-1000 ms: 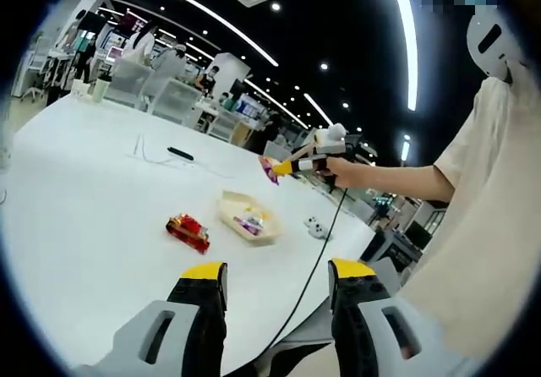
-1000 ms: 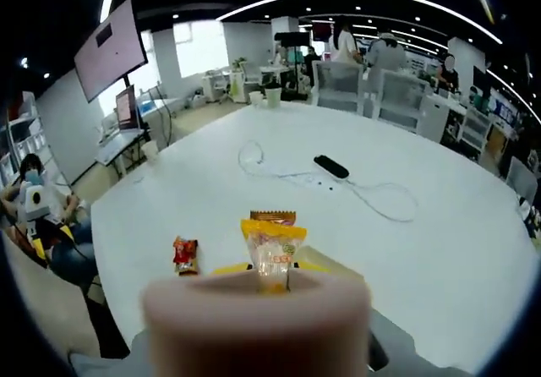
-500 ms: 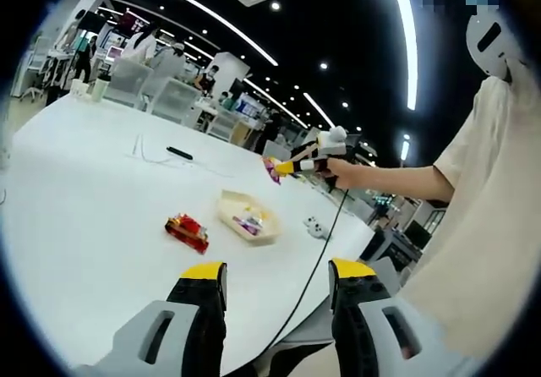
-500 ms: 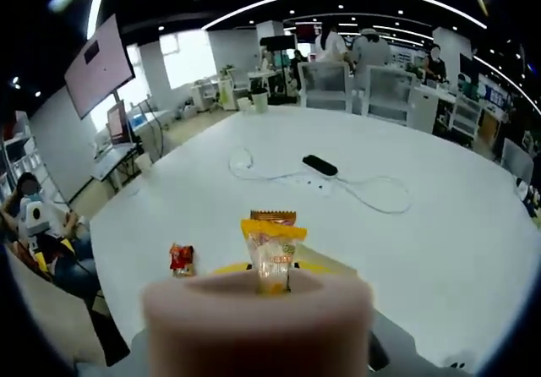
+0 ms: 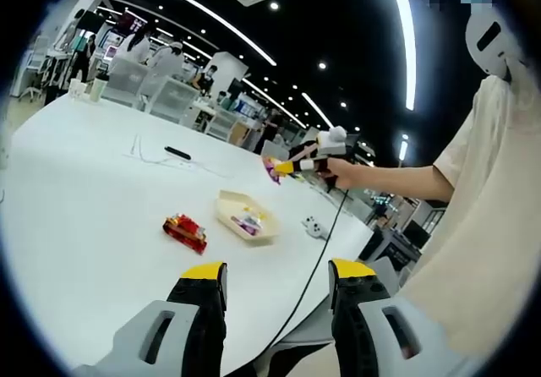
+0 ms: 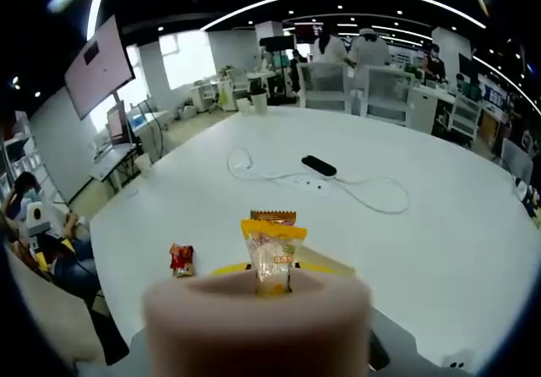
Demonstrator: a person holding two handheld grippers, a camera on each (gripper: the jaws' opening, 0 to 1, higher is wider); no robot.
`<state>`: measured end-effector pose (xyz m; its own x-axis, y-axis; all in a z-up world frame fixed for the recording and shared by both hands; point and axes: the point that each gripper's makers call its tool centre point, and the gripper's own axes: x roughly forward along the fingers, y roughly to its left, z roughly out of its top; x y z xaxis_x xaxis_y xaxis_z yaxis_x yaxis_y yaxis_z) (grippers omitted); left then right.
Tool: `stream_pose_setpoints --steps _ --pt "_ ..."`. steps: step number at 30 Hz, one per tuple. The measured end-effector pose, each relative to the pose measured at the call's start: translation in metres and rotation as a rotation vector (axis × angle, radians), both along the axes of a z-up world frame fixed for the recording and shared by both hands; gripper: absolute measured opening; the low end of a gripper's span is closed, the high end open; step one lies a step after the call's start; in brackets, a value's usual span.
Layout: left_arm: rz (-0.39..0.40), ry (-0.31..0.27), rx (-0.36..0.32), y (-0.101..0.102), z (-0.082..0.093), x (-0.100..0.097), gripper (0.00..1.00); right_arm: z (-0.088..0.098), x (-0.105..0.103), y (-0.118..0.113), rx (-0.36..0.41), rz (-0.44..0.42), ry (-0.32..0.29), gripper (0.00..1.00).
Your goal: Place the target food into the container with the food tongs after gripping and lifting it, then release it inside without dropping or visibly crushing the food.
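The right claw (image 5: 287, 167) is clamped, through the tongs, on a snack packet (image 6: 272, 254) held high above the desk (image 5: 76, 199), the container (image 5: 245, 216) lying below it; left claw (image 5: 277, 284) apart, idle

The snack (image 6: 272, 257), a clear packet with yellow crimped ends and a pale sweet inside, stood upright, pinched in the tongs (image 5: 297, 165), held in the air above the table. The container (image 5: 245, 217), a shallow cream tray holding another small wrapped piece, lay on the white table. A red packet (image 5: 186, 232) lay just beside it.
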<state>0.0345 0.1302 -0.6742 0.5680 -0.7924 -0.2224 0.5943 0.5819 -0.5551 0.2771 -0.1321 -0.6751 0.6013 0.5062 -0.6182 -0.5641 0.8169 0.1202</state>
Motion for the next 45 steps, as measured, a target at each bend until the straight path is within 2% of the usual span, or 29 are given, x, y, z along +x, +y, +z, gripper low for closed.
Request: stream_pose_setpoints --steps 6,9,21,26,45 --pt "0.005 0.003 -0.002 0.001 -0.001 -0.002 0.48 0.003 0.007 -0.007 0.01 -0.042 -0.021 0.22" --pt "0.008 0.004 -0.004 0.001 -0.002 -0.003 0.48 0.003 0.007 -0.009 0.022 -0.06 -0.011 0.23" --pt "-0.002 0.005 -0.008 -0.002 -0.003 -0.003 0.48 -0.004 -0.001 -0.011 0.011 -0.059 -0.005 0.24" --pt "-0.006 -0.001 -0.01 -0.004 -0.001 0.001 0.48 -0.007 -0.002 -0.013 -0.019 -0.048 -0.006 0.25" --pt "-0.02 -0.012 -0.014 -0.005 0.001 0.0 0.48 -0.002 -0.009 -0.006 -0.026 -0.041 -0.008 0.28"
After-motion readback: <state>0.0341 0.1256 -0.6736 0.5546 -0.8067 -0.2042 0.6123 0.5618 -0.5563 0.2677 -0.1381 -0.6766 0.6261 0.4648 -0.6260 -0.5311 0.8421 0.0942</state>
